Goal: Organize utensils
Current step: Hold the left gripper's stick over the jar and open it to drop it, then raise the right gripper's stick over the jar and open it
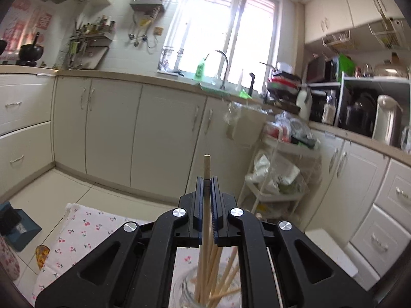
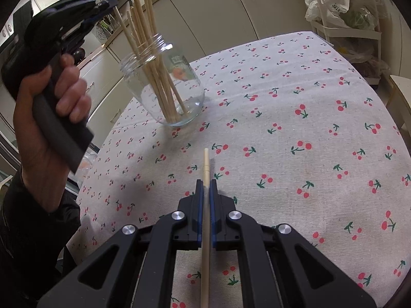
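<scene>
The worktop (image 2: 295, 133), under a cherry-print cloth, lies below and ahead of the right hand-held gripper (image 2: 205, 183). Ahead and left of it stands a glass jar (image 2: 164, 82) holding several chopsticks. Above the jar, the left hand-held gripper (image 1: 207, 179) is clamped on one chopstick (image 1: 206, 165) whose lower end reaches into the jar. The right one is clamped on another chopstick (image 2: 205, 164), pointing forward over the cloth.

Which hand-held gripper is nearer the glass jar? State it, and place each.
Left. The left hand-held gripper is just above the glass jar, holding a chopstick over its mouth. The right hand-held gripper hangs back over the tablecloth, clamping another chopstick.
</scene>
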Tool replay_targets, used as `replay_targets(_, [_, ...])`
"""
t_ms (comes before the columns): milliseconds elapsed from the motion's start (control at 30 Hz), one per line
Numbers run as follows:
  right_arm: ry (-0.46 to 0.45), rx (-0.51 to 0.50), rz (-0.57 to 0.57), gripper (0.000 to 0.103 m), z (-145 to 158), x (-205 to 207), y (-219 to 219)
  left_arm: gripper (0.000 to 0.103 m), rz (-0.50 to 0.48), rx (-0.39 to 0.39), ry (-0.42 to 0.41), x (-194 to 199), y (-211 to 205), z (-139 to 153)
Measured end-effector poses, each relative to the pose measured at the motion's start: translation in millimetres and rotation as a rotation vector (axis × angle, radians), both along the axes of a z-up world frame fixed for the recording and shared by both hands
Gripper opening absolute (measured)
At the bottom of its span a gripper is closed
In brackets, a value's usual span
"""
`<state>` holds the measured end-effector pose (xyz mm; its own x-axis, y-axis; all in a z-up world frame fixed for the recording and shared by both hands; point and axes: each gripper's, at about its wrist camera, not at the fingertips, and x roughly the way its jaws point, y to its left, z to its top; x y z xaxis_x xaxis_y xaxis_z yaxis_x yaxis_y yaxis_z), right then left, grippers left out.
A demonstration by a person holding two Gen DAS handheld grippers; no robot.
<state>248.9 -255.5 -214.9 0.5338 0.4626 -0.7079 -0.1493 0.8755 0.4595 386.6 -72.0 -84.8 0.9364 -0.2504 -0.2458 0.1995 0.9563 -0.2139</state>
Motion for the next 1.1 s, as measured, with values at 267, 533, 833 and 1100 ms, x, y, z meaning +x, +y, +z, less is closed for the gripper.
replay_targets(267, [0.016, 0.006, -0.009, 0.006, -2, 1, -3, 0.033, 0.023, 0.012, 0.078, -36, 22, -14])
replay_targets(533, [0.042, -0.074, 0.031, 0.006, 2, 5, 7, 0.053, 0.111, -0.004, 0.277, -70, 71, -71])
replay_targets(833, [-0.021, -0.499, 0.268, 0.005, 13, 5, 71, 0.063, 0.140, -0.086, 0.417, -75, 100, -117])
replay_targets(1100, [-0.241, 0.012, 0.055, 0.005, 104, 20, 43, 0.069, 0.147, -0.172, 0.428, -73, 112, -128])
